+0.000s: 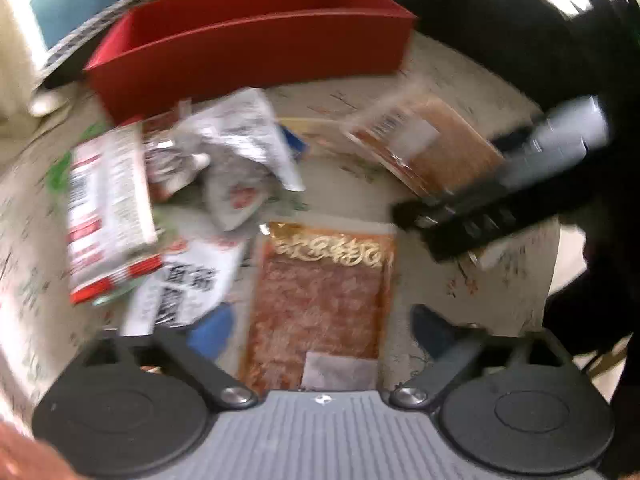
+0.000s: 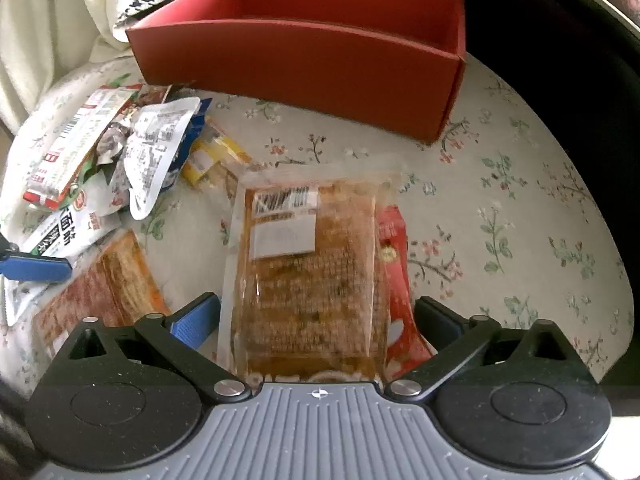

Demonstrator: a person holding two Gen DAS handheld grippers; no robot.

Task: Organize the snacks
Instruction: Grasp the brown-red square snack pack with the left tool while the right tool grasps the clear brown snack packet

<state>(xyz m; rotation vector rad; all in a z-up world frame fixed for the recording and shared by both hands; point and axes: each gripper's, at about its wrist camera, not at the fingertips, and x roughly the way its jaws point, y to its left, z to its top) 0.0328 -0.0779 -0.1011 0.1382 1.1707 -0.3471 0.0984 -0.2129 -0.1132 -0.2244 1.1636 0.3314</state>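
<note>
The red box (image 2: 304,60) stands empty, snack packets (image 2: 108,160) lie before it, and both the left gripper (image 1: 316,332) and right gripper (image 2: 316,320) are spread, pinching nothing

Left wrist view: mounted just behind the left gripper (image 1: 320,332), looking steeply down at a floral tablecloth (image 1: 360,196), close over an orange snack packet (image 1: 320,300); heavily blurred. Right wrist view: same kind of mount behind the right gripper (image 2: 316,320), also tilted steeply down and close, sharper. Shared by both: the red box (image 1: 248,52) (image 2: 304,60) at the far side, the heap of snack packets (image 1: 160,184) (image 2: 116,160) on the left, the cloth between. Right gripper's body seen at the left view's right edge.
</note>
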